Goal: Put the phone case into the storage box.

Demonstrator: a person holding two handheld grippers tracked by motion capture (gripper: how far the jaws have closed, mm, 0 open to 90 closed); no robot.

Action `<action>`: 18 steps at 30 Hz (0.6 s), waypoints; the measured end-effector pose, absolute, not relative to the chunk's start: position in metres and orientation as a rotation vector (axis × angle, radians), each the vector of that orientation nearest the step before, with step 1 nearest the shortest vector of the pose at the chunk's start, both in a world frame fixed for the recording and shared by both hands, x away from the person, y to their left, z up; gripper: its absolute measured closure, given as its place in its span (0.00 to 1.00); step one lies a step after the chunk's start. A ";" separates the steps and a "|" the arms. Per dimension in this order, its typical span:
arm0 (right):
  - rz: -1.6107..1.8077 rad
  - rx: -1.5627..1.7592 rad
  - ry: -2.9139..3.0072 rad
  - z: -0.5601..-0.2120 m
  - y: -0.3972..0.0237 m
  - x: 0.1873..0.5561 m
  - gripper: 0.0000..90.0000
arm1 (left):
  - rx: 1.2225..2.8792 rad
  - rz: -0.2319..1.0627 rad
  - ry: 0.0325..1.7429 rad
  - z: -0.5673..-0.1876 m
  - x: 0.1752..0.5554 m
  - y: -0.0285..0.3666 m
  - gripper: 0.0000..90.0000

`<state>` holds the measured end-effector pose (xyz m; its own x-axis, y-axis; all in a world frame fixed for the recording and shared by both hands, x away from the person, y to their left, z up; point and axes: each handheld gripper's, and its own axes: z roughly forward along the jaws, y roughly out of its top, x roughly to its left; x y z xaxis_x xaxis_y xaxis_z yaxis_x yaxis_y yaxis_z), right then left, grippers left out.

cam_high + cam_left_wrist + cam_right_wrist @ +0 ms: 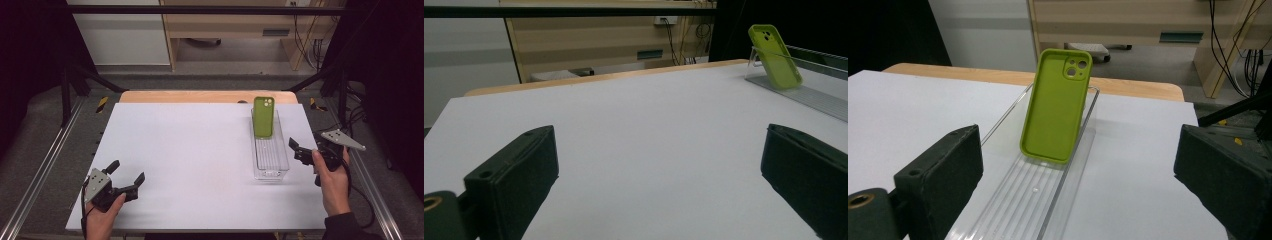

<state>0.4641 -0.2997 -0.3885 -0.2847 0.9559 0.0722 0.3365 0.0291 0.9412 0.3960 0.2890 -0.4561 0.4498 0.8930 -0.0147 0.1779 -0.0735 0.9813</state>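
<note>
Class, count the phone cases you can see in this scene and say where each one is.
1. The green phone case stands tilted in the clear tray, leaning against its far end, on the right side of the white table. None seems hidden.

Even, soft light falls from above on the white table (pixel 190 160), which is bright and free of glare. Shadows under the tray (pixel 270 159) are faint. Beyond the table's left and right edges everything sinks into black. Near jaws look slightly soft in both gripper views.
</note>
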 end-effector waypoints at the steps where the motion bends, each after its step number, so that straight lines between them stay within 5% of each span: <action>1: 1.262 1.323 1.686 -0.389 -0.300 0.463 0.07 | 1.554 0.779 0.971 -0.456 0.396 0.289 0.01; 18: 1.272 1.336 1.683 -0.401 -0.306 0.447 0.07 | 1.553 0.778 0.964 -0.456 0.396 0.289 0.01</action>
<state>0.4467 -0.3063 -0.4010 -0.2842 0.9550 0.0852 0.3429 0.0183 0.9392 0.3956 0.2886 -0.4559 0.4541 0.8908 -0.0143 0.1749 -0.0734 0.9818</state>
